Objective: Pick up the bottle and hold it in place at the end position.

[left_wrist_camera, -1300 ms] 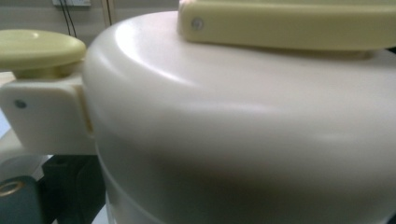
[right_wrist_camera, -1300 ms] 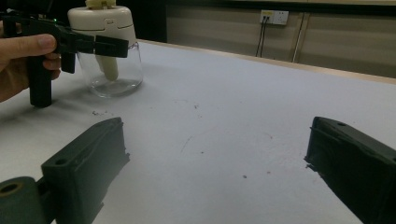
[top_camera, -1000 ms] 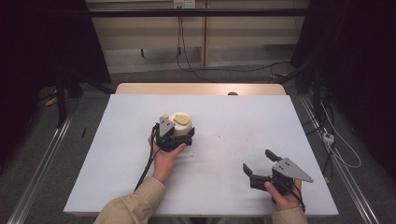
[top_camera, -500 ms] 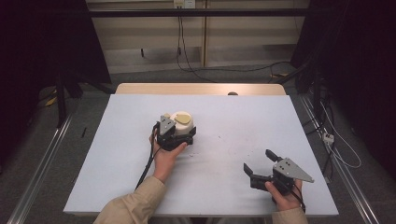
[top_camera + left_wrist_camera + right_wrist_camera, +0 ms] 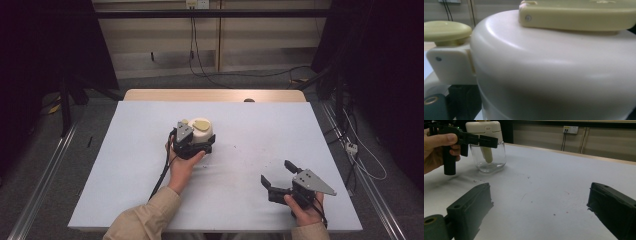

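On the pale blue-grey table (image 5: 125, 165), a little left of centre, stands a glass jar (image 5: 489, 157) with a cream plastic lid (image 5: 202, 131) that carries a yellowish flat lever on top and a round yellowish knob at one side. In the right gripper view a cream stick hangs from the lid down inside the clear glass body.

The left claw (image 5: 196, 146) is up against the jar on its near side, held by the person's left hand (image 5: 182, 167). In the right gripper view its black jaws reach across the jar just under the lid, and they seem to lie on either side of it; whether they actually press on the jar I cannot tell. The left gripper view sits so close that the lid's cream dome is mostly a blur.

The right claw (image 5: 280, 179) rests low over the table near its front right corner, well apart from the jar, its jaws spread wide with nothing between them.
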